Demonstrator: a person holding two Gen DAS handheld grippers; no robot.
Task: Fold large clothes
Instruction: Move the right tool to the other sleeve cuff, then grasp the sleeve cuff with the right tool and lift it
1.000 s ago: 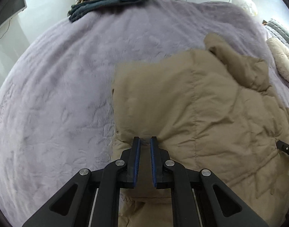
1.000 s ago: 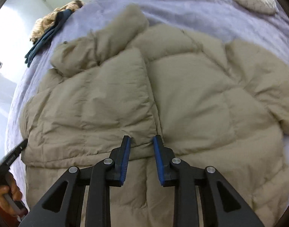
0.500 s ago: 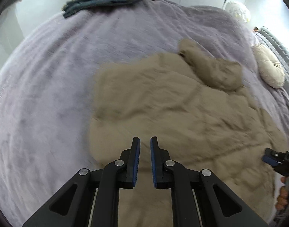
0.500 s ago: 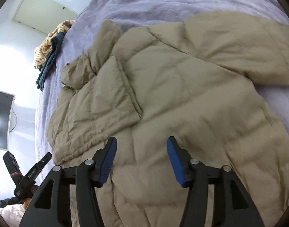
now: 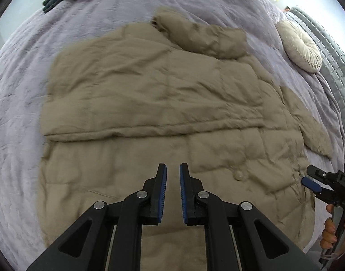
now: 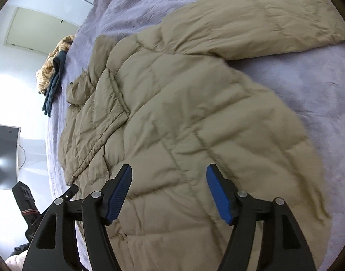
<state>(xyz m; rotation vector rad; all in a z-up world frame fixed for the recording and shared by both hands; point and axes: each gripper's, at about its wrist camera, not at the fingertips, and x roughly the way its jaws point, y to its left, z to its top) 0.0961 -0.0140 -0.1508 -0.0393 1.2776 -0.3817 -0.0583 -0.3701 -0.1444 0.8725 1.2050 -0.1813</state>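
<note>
Left wrist view: I am holding my left tool nearly pressed together, jaws just parting, nothing between them, over the jacket, while my right tool at three o'clock is spreading, empty, since the side panel is lying folded on the bed.

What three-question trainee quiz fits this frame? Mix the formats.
1. True or false: one side of the tan puffer jacket is already folded over its body.
2. The right hand-held gripper is: A) clamped on a sleeve B) open, nothing between its pads C) holding a pillow.
3. Fill in: the jacket lies on a ___ bedspread.

Key: 1 true; 2 B; 3 purple. For reference, the left hand-held gripper also holds nothing.
</note>
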